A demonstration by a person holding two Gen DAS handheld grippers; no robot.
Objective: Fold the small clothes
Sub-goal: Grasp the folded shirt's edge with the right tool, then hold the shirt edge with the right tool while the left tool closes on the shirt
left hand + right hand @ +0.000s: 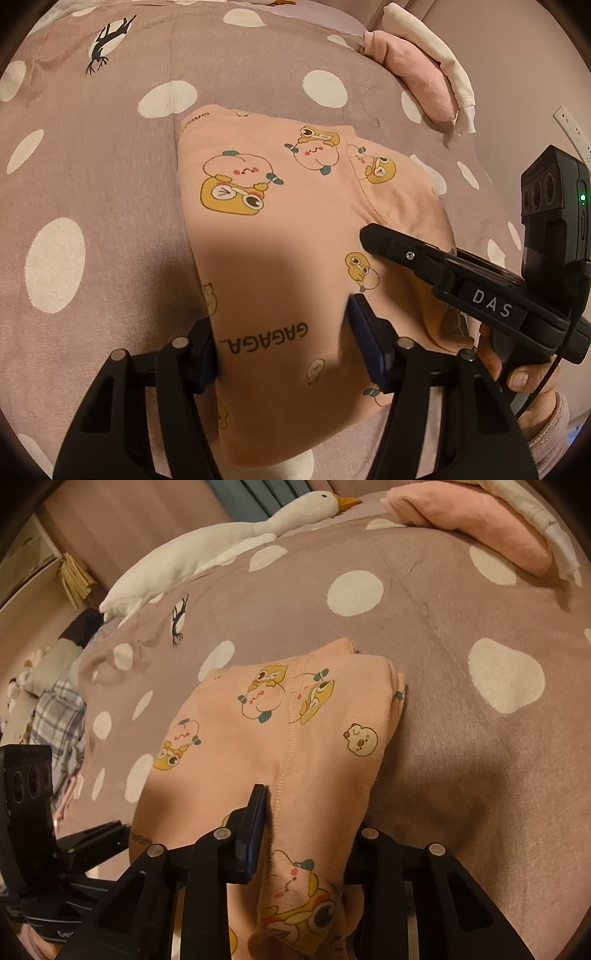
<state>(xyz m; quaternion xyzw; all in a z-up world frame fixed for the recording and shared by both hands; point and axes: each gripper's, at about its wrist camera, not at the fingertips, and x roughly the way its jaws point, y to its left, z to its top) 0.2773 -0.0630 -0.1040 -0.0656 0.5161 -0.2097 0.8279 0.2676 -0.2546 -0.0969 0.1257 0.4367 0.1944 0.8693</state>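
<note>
A small pink garment with cartoon frog prints (280,229) lies partly folded on the polka-dot bedspread (110,166). My left gripper (284,339) holds the garment's near edge between its two blue-padded fingers. My right gripper (310,834) is shut on the near right part of the same garment (295,738), with cloth bunched between its fingers. The right gripper also shows in the left wrist view (458,280), lying over the garment's right side. The left gripper's body shows at the left edge of the right wrist view (33,812).
A stack of folded pink and white clothes (424,70) lies at the far right of the bed, also in the right wrist view (491,528). A white plush goose (229,542) lies at the far edge. A plaid cloth (55,716) lies left, off the bed.
</note>
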